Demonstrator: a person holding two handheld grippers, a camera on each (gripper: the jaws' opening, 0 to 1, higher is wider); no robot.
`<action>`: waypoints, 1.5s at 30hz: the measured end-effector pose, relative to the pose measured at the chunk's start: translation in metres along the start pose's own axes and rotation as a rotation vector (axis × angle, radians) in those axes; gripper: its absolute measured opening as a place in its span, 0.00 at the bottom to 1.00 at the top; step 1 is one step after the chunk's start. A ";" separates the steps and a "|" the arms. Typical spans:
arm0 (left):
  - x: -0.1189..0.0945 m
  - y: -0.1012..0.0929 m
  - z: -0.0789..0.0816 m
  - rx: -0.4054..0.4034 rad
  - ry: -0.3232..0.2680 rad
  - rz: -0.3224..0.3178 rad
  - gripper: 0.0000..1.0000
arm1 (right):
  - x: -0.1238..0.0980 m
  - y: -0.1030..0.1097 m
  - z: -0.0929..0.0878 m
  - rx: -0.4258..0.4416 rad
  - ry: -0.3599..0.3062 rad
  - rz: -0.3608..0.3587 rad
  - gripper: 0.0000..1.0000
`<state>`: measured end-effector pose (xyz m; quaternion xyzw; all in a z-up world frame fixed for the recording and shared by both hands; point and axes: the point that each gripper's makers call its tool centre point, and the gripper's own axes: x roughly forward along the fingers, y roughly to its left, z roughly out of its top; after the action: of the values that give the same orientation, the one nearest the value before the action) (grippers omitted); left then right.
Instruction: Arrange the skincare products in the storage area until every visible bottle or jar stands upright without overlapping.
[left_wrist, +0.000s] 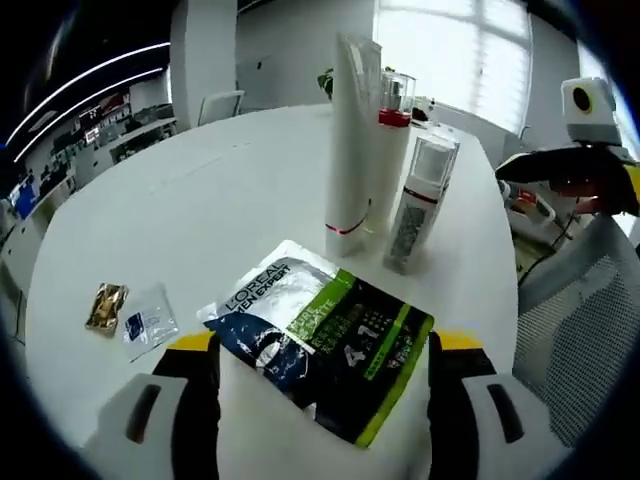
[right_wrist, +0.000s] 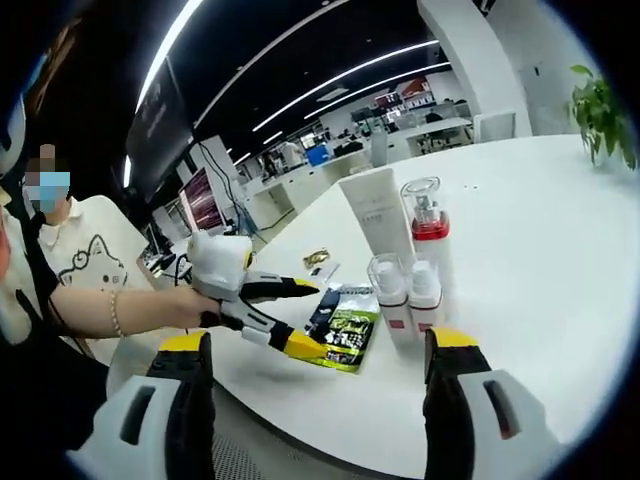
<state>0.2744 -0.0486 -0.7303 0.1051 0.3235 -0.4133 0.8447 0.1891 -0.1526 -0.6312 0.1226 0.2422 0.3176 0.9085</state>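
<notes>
On the white surface (left_wrist: 200, 200) we count one tall white tube (left_wrist: 350, 140) standing on its cap, one pump bottle with a red collar (left_wrist: 393, 120) and two small clear-capped spray bottles (right_wrist: 398, 295), all upright and clustered together. One dark-and-green sachet pack (left_wrist: 320, 335) lies flat just beside them, between the wide-open jaws of our left claw (left_wrist: 325, 400), which holds nothing. Two small sample packets (left_wrist: 130, 310), one gold and one clear, lie well apart from the bottles. Our right claw (right_wrist: 318, 400) hangs open and empty off the surface's edge.
</notes>
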 end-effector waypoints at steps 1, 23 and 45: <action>-0.010 -0.004 0.006 -0.028 -0.035 -0.005 0.88 | 0.000 0.000 0.000 -0.002 0.001 0.003 0.88; -0.168 -0.020 -0.023 -0.371 -0.219 0.249 0.99 | 0.006 0.017 -0.013 -0.067 0.060 0.116 1.00; -0.154 -0.014 -0.025 -0.370 -0.150 0.269 0.99 | 0.002 0.008 -0.006 -0.066 0.010 0.057 1.00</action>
<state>0.1834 0.0505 -0.6511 -0.0402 0.3133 -0.2374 0.9186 0.1831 -0.1447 -0.6339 0.0975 0.2326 0.3517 0.9015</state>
